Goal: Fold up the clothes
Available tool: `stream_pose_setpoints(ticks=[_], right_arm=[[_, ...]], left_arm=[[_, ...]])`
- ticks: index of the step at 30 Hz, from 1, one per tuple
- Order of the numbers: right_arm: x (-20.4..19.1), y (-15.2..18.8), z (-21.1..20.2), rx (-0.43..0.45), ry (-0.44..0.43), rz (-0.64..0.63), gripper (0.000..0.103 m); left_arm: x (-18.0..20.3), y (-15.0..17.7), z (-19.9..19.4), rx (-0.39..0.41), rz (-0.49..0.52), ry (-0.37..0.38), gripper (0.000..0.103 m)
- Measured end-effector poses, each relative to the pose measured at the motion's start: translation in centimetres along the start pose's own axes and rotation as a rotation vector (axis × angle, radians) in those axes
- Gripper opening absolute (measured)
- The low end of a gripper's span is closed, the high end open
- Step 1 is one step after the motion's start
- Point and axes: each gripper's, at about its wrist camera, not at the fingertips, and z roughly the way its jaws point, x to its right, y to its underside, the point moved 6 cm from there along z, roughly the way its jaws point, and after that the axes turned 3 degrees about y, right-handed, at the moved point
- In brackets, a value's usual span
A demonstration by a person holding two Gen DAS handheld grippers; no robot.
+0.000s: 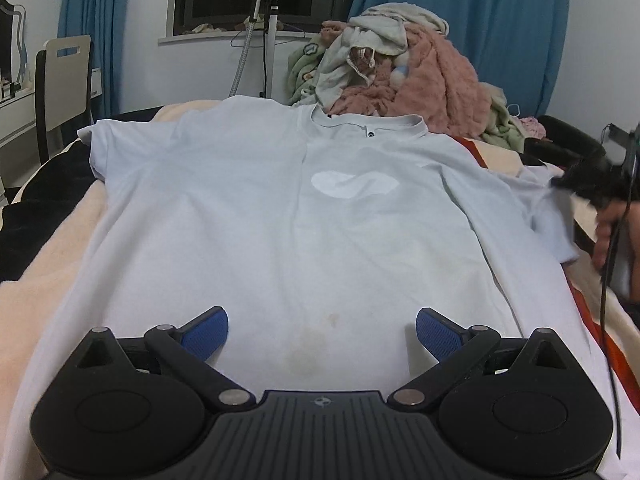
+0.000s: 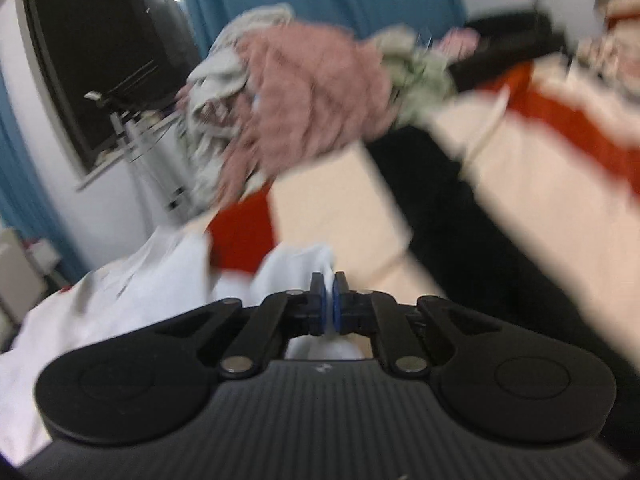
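We see the pale blue T-shirt (image 1: 280, 208) spread flat on the bed (image 1: 48, 256), smooth cotton. Our left gripper (image 1: 322, 330) hovers spread wide above its hem; our right gripper (image 2: 329, 306) pinches its sleeve (image 2: 296, 270) beside a fuzzy laundry pile (image 1: 400, 68).

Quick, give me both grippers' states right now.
Left gripper: open, empty, above the pale blue cotton T-shirt.
Right gripper: closed, pinching that T-shirt's fabric.
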Motion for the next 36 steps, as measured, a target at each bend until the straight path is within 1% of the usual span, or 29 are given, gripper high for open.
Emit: stream_pose_setpoints(ticks=[4, 7, 8, 11, 13, 14, 15, 16, 17, 18, 19, 21, 24, 27, 31, 33, 36], right_arm=[[1.5, -4.3, 0.9, 0.103, 0.175, -0.144, 0.007], [3.2, -5.6, 3.2, 0.107, 0.275, -0.236, 0.007], [3.7, -5.5, 4.2, 0.096, 0.305, -0.266, 0.007], [5.1, -4.6, 6.2, 0.061, 0.339, -0.286, 0.007], [5.0, -4.3, 5.6, 0.058, 0.326, -0.261, 0.009], [5.0, -4.1, 5.2, 0.056, 0.319, -0.249, 0.012], [4.9, -4.0, 4.9, 0.055, 0.312, -0.237, 0.017], [4.9, -3.8, 4.6, 0.053, 0.305, -0.225, 0.042], [4.9, -3.6, 4.2, 0.052, 0.298, -0.213, 0.071], [4.8, -3.5, 3.9, 0.05, 0.291, -0.201, 0.08], [4.8, -3.3, 3.6, 0.048, 0.284, -0.188, 0.085], [4.7, -3.1, 2.7, 0.046, 0.269, -0.161, 0.084], [4.2, -3.2, -1.7, 0.068, 0.252, -0.101, 0.084], [3.4, -3.3, -6.6, 0.095, 0.244, -0.053, 0.084], [0.7, -2.7, -15.2, 0.118, 0.2, -0.099, 0.084], [-0.8, -1.6, -20.1, 0.114, 0.15, -0.12, 0.084], [-1.9, 1.6, -26.8, 0.083, 0.049, -0.109, 0.084]], left_arm=[[-0.2, 0.0, 0.4, -0.001, -0.018, 0.003, 0.101], [-0.3, 0.0, 0.8, -0.003, -0.008, 0.0, 0.101], [-0.2, 0.1, 1.0, -0.005, -0.003, -0.001, 0.101], [-0.1, 0.2, 1.6, -0.007, 0.019, -0.005, 0.101], [0.1, 0.2, 2.0, -0.005, 0.029, -0.002, 0.102], [0.1, 0.2, 2.2, -0.005, 0.032, -0.001, 0.102], [0.2, 0.2, 2.4, -0.005, 0.035, 0.001, 0.102], [0.2, 0.2, 2.5, -0.005, 0.036, 0.002, 0.102], [0.3, 0.1, 2.6, -0.004, 0.036, 0.004, 0.102], [0.2, 0.1, 2.7, -0.005, 0.034, 0.005, 0.102], [0.1, 0.1, 2.7, -0.005, 0.031, 0.006, 0.102], [0.0, 0.0, 2.5, -0.003, 0.011, 0.014, 0.102], [0.1, 0.0, 2.2, -0.009, -0.017, 0.026, 0.102], [0.4, 0.0, 1.4, -0.01, -0.021, 0.049, 0.101], [1.2, 0.4, -0.6, -0.005, -0.005, 0.101, 0.1], [1.8, 0.8, -1.7, -0.004, 0.005, 0.135, 0.1], [3.8, 2.4, -2.9, -0.048, 0.029, 0.233, 0.098]])
